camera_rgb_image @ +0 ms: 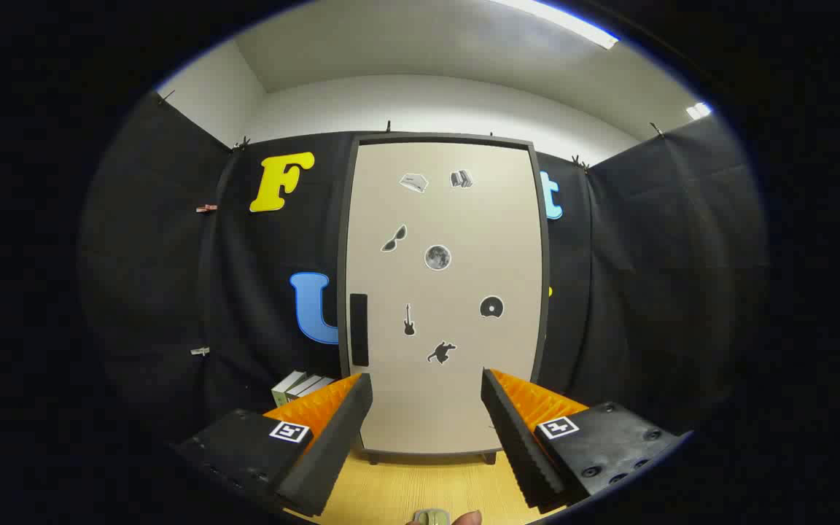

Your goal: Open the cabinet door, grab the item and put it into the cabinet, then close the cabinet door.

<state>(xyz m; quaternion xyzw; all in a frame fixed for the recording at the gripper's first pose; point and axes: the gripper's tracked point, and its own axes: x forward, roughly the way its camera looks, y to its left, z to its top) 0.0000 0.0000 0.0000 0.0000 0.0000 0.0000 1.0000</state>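
Wood tabletop [420, 477], cabinet door [442, 292] shut ahead. My gripper [427, 397] fingers spread, empty. Risk: I miss slim handle [359, 329], fingers skid off door.

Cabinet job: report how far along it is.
Nothing looks done yet. The tall beige cabinet door with dark frame is shut, its black vertical handle untouched. The gripper is open, holding nothing, facing the door. Left: open it, grab the item, perhaps the pale boxes beside the cabinet, stow it, close.

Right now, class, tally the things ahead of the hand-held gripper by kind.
Cabinets, door shut: 1
Door handles: 1
Stickers on the door: 7
Books beside the cabinet: 3
Total: 12
The hand-held gripper is open.
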